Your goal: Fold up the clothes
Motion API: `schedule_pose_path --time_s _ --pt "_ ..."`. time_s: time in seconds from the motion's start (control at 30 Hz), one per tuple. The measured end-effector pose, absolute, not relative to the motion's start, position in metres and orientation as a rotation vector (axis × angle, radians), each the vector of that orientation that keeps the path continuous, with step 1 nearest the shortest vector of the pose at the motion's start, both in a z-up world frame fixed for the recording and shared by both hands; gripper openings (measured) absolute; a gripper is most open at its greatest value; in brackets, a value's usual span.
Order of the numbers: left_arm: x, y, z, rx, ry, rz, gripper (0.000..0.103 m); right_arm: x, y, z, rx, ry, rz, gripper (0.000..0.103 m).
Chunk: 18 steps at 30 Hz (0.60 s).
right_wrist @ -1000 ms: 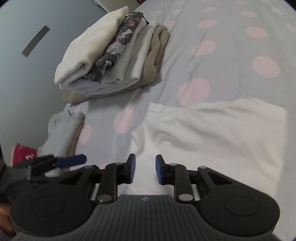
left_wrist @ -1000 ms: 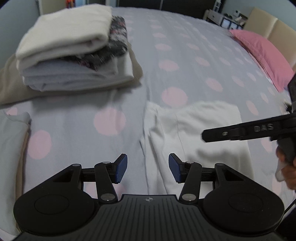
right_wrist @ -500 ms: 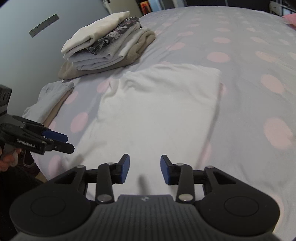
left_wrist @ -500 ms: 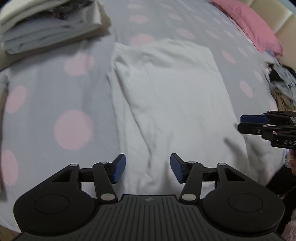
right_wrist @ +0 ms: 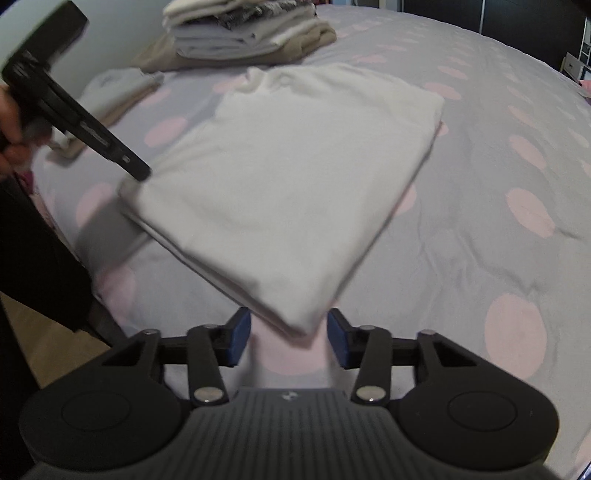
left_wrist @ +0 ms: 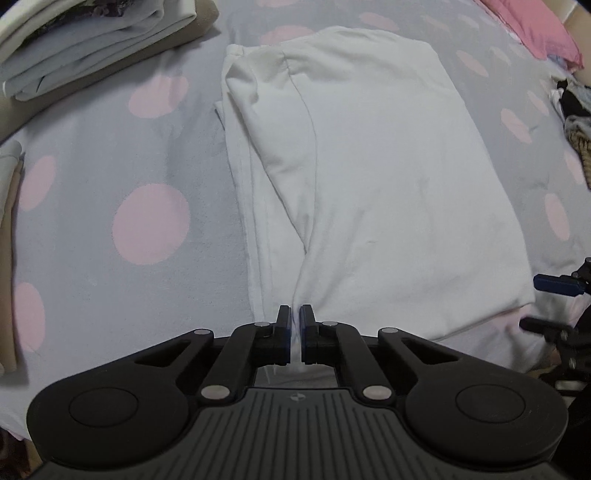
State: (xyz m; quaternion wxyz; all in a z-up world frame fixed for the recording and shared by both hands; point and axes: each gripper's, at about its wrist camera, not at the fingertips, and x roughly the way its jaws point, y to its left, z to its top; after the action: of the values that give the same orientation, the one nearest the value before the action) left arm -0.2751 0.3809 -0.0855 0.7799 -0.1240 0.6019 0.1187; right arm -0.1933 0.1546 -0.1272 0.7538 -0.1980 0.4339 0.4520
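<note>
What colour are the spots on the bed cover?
Pink spots on a grey bed cover, clearest in the left wrist view.

Dotted bedding and room edges lying around the work

A pale lilac bedspread (left_wrist: pixel 92 147) with pink dots is stretching out ahead of the left claw (left_wrist: pixel 294 314) and to both its sides, and it is creasing softly to the right of the right claw (right_wrist: pixel 288 325). A pink pillow (left_wrist: pixel 535 29) is resting far ahead and to the right of the left claw. A strip of light wooden floor (right_wrist: pixel 44 332) is showing just left of the right claw, beyond the bed's edge.
</note>
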Motion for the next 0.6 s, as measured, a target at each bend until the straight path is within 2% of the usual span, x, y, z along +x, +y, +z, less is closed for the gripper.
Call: schedule_pose_path --time_s 0.13,0.17,0.2,0.27,0.5,0.57,0.6 --pt "-0.271 0.379 -0.092 -0.244 1.327 0.266 0.003 -0.186 0.150 -0.138 -0.379 0.982 0.963 0.036" --pt "-0.270 0.378 -0.094 -0.237 1.333 0.267 0.003 -0.183 0.148 -0.137 -0.344 0.991 0.963 0.023" --pt "-0.269 0.377 -0.095 -0.229 1.340 0.268 0.003 -0.182 0.148 -0.137 -0.329 1.000 0.966 0.015" --pt "-0.267 0.375 -0.098 -0.217 1.353 0.270 0.003 -0.185 0.149 -0.136 -0.370 1.008 0.956 0.006" --pt "-0.263 0.376 -0.100 -0.209 1.373 0.274 0.005 -0.181 0.141 -0.136 -0.362 1.046 0.947 0.003" --pt "-0.264 0.378 -0.099 -0.194 1.385 0.299 0.014 -0.182 0.141 -0.134 -0.377 1.043 0.942 0.004" --pt "-0.265 0.379 -0.098 -0.187 1.392 0.311 0.023 -0.181 0.141 -0.133 -0.386 1.042 0.938 0.004"
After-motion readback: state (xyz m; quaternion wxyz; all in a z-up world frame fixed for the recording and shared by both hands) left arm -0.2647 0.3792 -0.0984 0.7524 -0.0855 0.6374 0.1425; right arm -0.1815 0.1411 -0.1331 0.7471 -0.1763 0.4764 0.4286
